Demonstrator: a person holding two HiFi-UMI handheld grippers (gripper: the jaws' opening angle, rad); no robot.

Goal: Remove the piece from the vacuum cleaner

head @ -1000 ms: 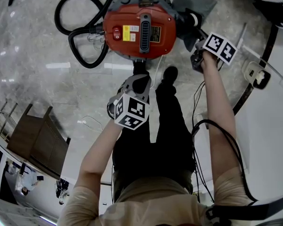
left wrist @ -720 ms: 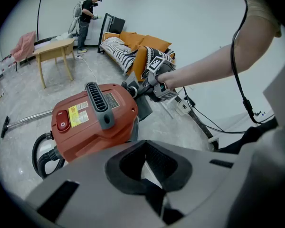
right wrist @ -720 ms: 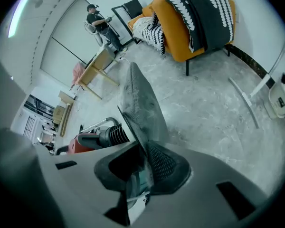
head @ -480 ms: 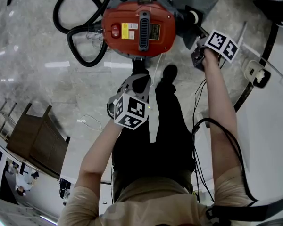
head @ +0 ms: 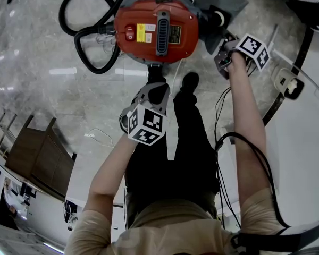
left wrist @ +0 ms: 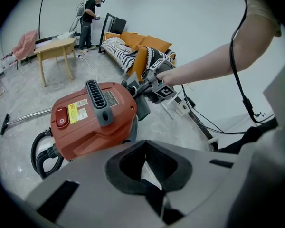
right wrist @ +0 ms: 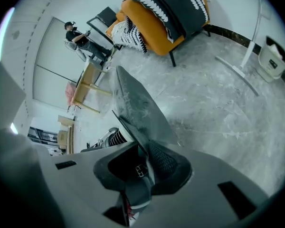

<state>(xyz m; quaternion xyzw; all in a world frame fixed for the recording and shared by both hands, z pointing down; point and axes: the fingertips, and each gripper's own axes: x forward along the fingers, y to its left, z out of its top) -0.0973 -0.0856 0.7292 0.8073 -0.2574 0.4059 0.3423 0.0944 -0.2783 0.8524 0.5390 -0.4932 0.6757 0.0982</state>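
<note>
The right tool (right wrist: pixel 145 152), jaws just easing apart, clamps the grey piece (right wrist: pixel 137 108) beside the vacuum (head: pixel 157 28). The left tool (left wrist: pixel 145 145), together and empty, hovers near it. A hose (head: pixel 87 36) loops left and cables (head: pixel 223 110) trail right.

A staged living room in a bare, white-walled hall: beyond the left gripper (left wrist: pixel 145 148) stand an orange sofa (left wrist: pixel 147 45) and a wooden table (left wrist: pixel 57 48) on grey marbled floor (left wrist: pixel 19 103), with another person (left wrist: pixel 90 14) behind them.
</note>
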